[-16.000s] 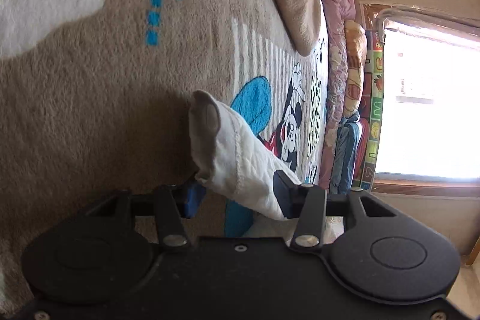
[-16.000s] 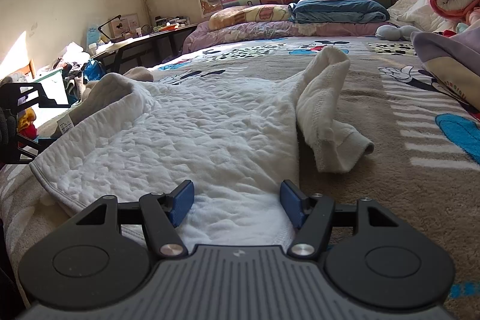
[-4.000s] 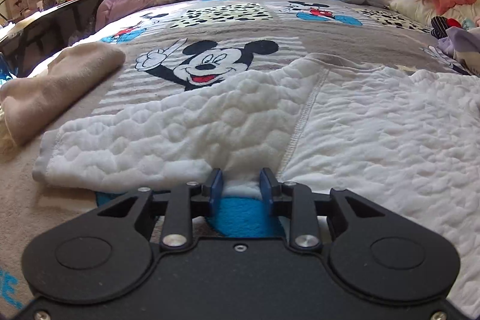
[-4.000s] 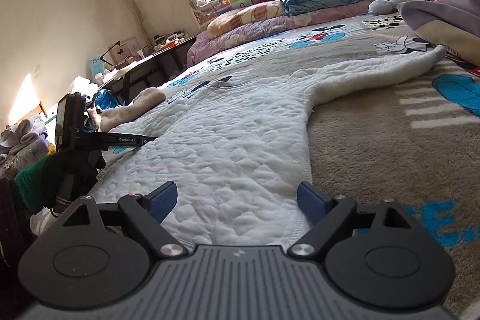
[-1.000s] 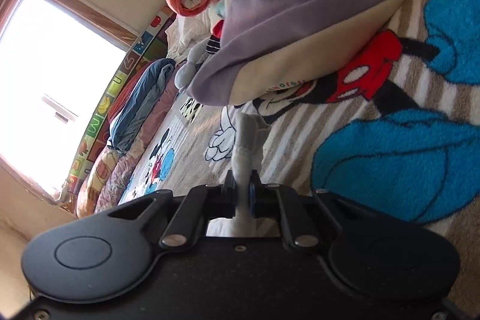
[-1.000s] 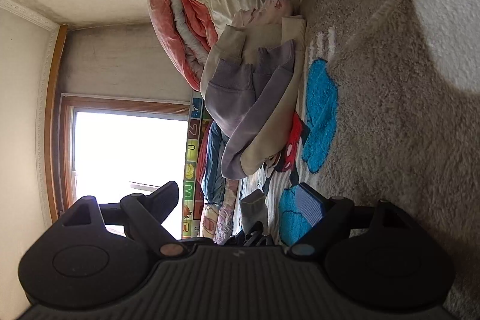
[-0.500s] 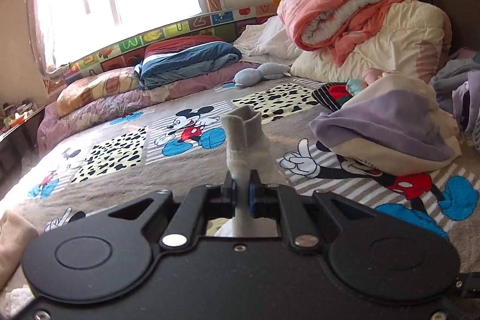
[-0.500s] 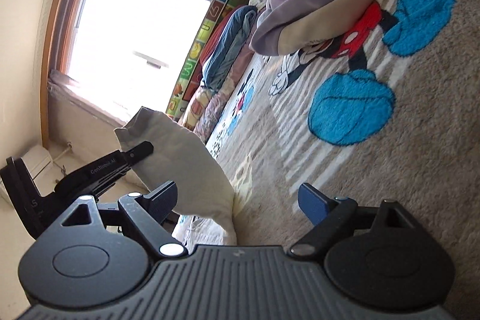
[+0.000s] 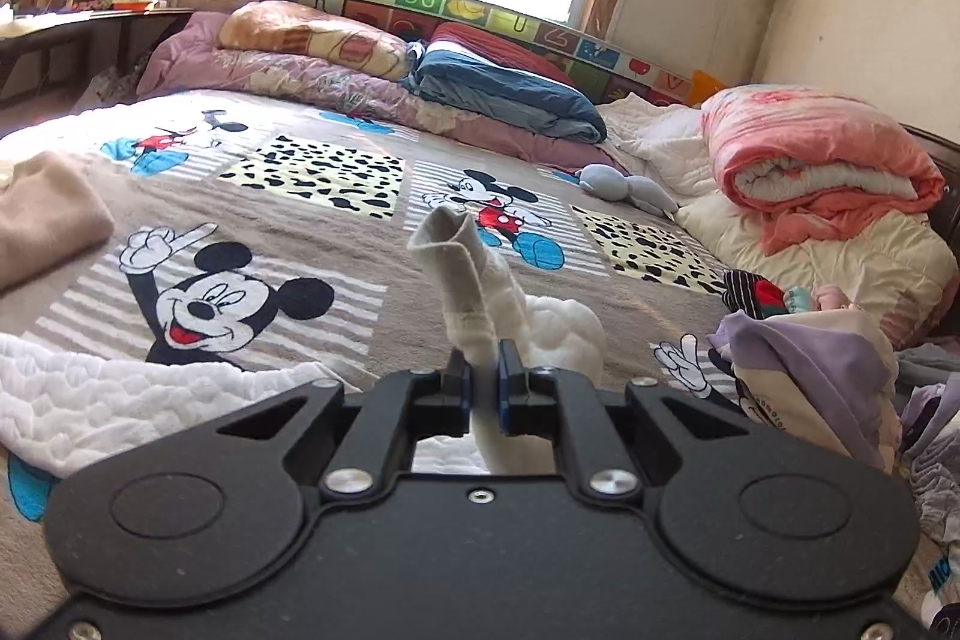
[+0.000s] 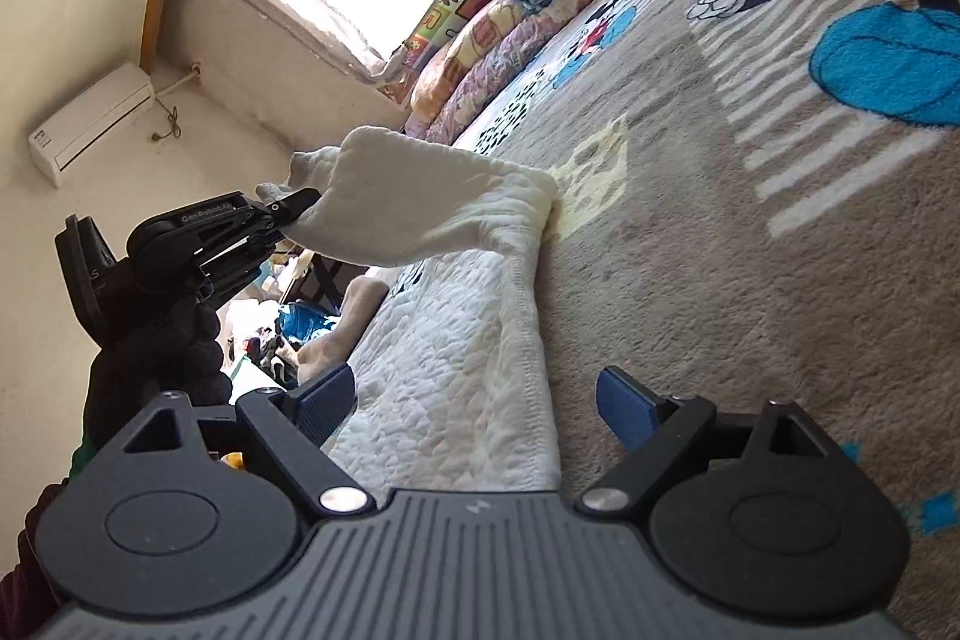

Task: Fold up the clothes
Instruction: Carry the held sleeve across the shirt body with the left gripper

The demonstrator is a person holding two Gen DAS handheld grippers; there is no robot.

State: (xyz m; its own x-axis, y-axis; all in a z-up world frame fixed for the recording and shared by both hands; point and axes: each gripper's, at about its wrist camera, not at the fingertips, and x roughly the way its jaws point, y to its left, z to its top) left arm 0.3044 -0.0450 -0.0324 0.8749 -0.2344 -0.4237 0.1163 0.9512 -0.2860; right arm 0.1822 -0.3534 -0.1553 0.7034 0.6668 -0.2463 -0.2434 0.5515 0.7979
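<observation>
A white quilted top (image 10: 456, 376) lies spread on the cartoon-mouse blanket (image 10: 720, 232). My left gripper (image 9: 482, 370) is shut on its sleeve (image 9: 465, 274), whose cuff stands up above the jaws. In the right wrist view the left gripper (image 10: 294, 208) holds that sleeve (image 10: 420, 202) lifted and drawn across over the top's body. My right gripper (image 10: 474, 400) is open, hovering just over the top's hem edge, with only the garment below between its blue pads (image 10: 627, 409). A gloved hand (image 10: 156, 358) holds the left gripper.
A purple and cream garment pile (image 9: 810, 370) lies at the right. A rolled pink quilt (image 9: 816, 172) and folded bedding (image 9: 504, 94) line the far side under the window. A beige cloth (image 9: 42, 220) sits at the left. A desk (image 9: 78, 22) stands beyond the bed.
Both cameras have swung round. The left gripper, still shut on the sleeve, has carried it across over the top. The right gripper has come down over the hem.
</observation>
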